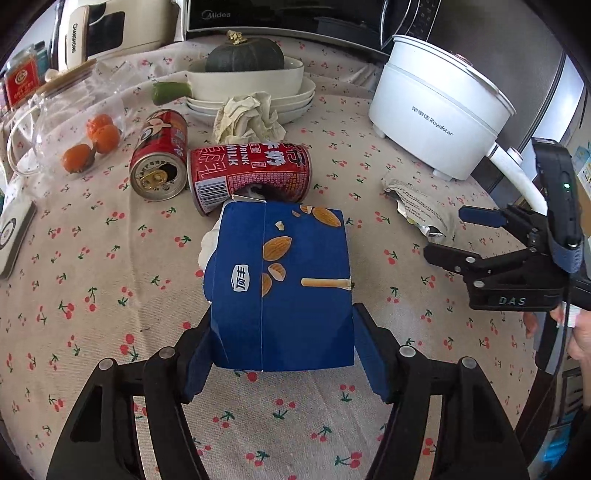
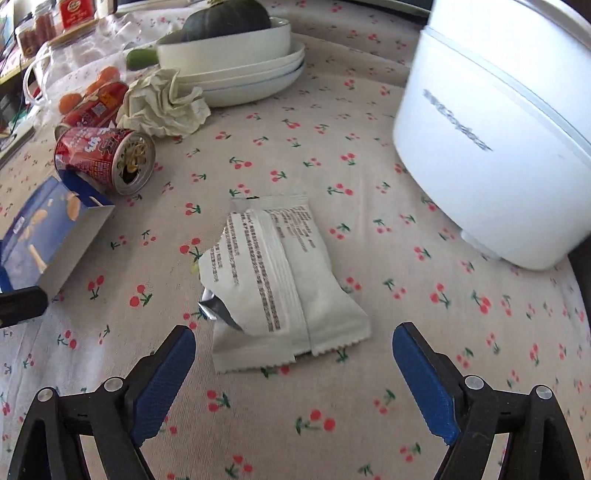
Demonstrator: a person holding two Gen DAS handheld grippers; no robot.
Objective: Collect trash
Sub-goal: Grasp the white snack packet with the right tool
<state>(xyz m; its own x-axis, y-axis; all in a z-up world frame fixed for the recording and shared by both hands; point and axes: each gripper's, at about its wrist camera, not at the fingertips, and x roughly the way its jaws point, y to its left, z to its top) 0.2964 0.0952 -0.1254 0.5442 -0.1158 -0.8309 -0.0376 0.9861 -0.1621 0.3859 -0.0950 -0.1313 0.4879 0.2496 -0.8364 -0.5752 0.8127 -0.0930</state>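
Note:
A blue snack box (image 1: pixel 284 284) lies on the cherry-print tablecloth between the fingers of my left gripper (image 1: pixel 282 332), which is shut on its near end. The box also shows in the right wrist view (image 2: pixel 51 229). Two red drink cans (image 1: pixel 247 173) (image 1: pixel 160 155) lie on their sides behind it, with crumpled paper (image 1: pixel 247 116) further back. A torn white wrapper (image 2: pixel 273 280) lies flat just ahead of my right gripper (image 2: pixel 293 343), which is open and empty. The right gripper also shows at the right of the left wrist view (image 1: pixel 454 236).
A white Royalstar cooker (image 1: pixel 439 107) stands at the right. Stacked white dishes (image 1: pixel 258 88) hold a dark green squash (image 1: pixel 243 55). A bag of oranges (image 1: pixel 92 140), a green vegetable (image 1: pixel 170 90), jars and a microwave (image 1: pixel 280 14) sit at the back.

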